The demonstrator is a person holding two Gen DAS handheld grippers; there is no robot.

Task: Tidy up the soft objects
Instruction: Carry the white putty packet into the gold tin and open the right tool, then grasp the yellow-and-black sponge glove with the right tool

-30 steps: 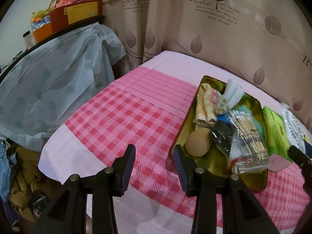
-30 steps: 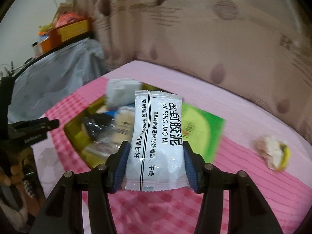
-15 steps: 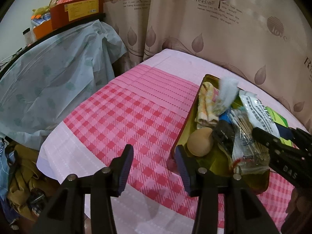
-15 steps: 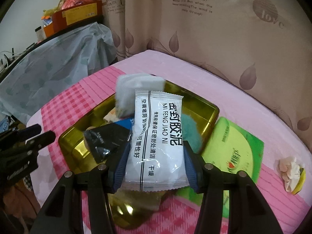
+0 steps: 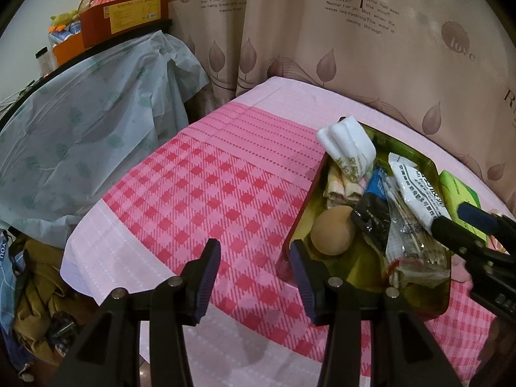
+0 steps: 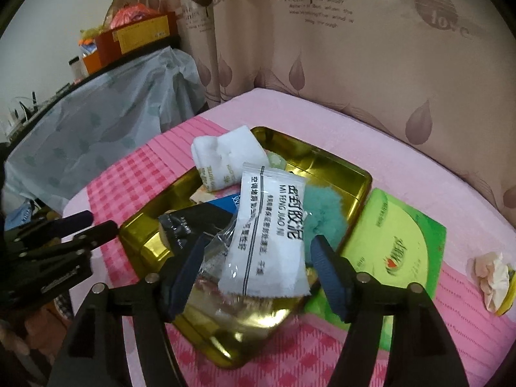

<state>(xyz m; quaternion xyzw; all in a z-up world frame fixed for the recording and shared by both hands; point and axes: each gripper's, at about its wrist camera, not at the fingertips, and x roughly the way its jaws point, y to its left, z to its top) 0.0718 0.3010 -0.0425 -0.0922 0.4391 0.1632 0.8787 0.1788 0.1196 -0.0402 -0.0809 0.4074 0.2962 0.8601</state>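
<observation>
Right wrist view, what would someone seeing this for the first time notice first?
First, the white sachet with black lettering, lying between the open fingers of the right gripper above the crowded gold tin. Next, the green packet flat on the pink cloth just right of the tin, and the crumpled tissue near the right edge.

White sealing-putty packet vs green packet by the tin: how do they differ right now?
The white sealing-putty packet lies inside the gold tin, tilted atop other items; the green packet lies flat on the pink cloth beside the tin. White one is narrow with black text; green one is broader with a pale disc. Both are flat printed pouches. Right tongs stand open around the white one.
</observation>
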